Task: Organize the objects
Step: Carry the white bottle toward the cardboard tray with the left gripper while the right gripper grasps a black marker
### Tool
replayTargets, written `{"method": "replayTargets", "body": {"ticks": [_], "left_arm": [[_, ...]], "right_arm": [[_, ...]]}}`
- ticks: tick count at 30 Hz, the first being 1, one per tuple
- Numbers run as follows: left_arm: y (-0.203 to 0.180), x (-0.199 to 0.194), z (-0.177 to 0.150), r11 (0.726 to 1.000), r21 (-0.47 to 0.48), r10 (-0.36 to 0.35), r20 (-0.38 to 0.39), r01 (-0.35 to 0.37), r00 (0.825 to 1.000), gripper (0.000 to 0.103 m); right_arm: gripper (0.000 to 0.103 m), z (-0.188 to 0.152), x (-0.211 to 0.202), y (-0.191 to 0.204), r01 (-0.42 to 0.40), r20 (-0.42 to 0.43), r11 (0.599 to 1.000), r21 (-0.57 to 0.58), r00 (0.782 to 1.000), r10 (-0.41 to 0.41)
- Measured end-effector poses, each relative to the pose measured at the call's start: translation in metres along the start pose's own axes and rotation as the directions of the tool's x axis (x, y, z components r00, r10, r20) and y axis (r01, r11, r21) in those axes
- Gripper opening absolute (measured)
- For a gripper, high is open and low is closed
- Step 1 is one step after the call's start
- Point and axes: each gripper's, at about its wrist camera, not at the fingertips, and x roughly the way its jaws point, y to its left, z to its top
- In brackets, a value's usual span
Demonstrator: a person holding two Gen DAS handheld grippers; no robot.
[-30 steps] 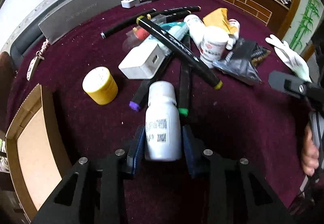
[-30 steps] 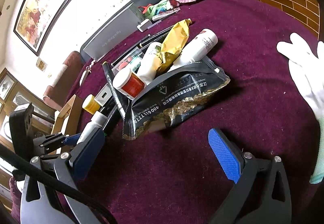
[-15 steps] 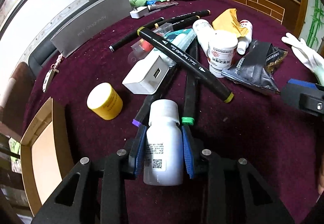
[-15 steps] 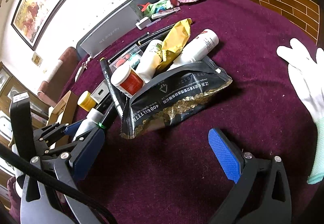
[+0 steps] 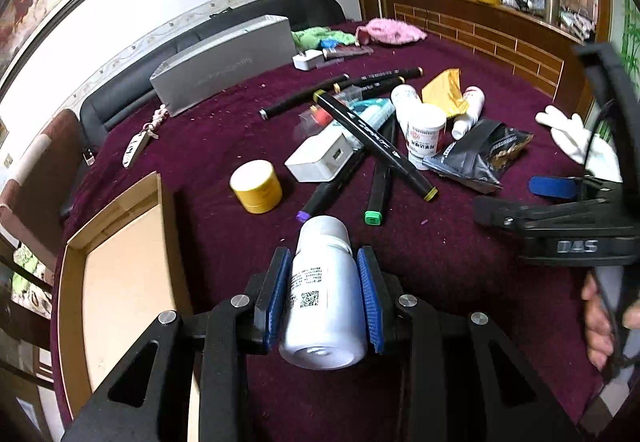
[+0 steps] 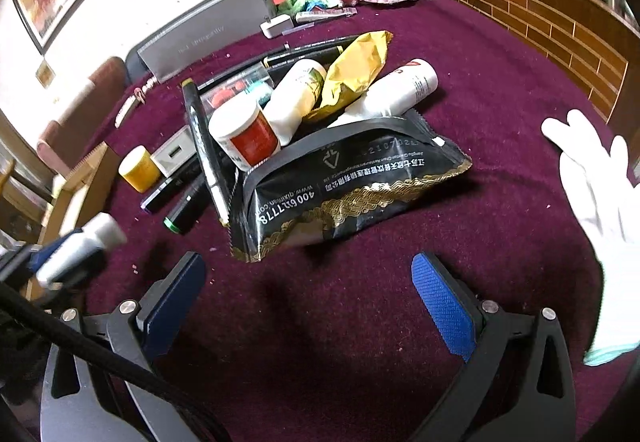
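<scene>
Clamping a white bottle [image 5: 325,294] lengthwise, cap pointing forward, the left hand-held gripper [image 5: 323,296] hovered just right of the open cardboard box [image 5: 120,270]; the right hand-held gripper [image 6: 308,302] gaped empty.

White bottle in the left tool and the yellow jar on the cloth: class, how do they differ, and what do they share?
The white bottle is tall and narrow; the yellow jar is short and squat. The bottle lies lengthwise, clamped in the left tool; the jar stands upright and free on the cloth. The bottle carries a printed label; the jar looks plain. Both are round, capped containers.
</scene>
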Motion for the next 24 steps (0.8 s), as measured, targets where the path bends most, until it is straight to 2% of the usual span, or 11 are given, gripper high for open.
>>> {"method": "replayTargets", "body": {"ticks": [4, 8, 12, 16, 21, 24], "left_arm": [[0.013, -0.018, -0.006, 1.0, -0.027, 0.005, 0.025, -0.005, 1.0, 0.03], [0.025, -0.026, -0.009, 0.999, -0.052, 0.0, 0.042, 0.002, 0.999, 0.03], [0.032, -0.028, -0.011, 0.997, -0.071, -0.013, 0.054, 0.017, 0.998, 0.03], [0.045, -0.033, -0.013, 0.995, -0.099, -0.016, 0.068, 0.023, 0.998, 0.03], [0.07, -0.038, -0.02, 0.989, -0.149, 0.014, 0.074, -0.003, 0.997, 0.03], [0.084, -0.037, -0.025, 0.984, -0.177, 0.026, 0.069, -0.013, 0.997, 0.03]], "right_arm": [[0.101, -0.002, -0.003, 0.007, 0.061, -0.007, 0.998, -0.029, 0.998, -0.061], [0.101, 0.0, -0.026, 0.025, 0.103, 0.04, 0.99, -0.092, 0.994, -0.1], [0.101, 0.011, -0.051, 0.055, 0.106, 0.096, 0.978, -0.181, 0.991, -0.09], [0.101, 0.024, -0.055, 0.075, 0.057, 0.089, 0.973, -0.225, 0.995, -0.038], [0.093, 0.053, -0.036, 0.095, -0.035, 0.021, 0.978, -0.208, 0.999, 0.04], [0.076, 0.066, -0.019, 0.105, -0.038, -0.019, 0.976, -0.214, 0.999, 0.034]]}}
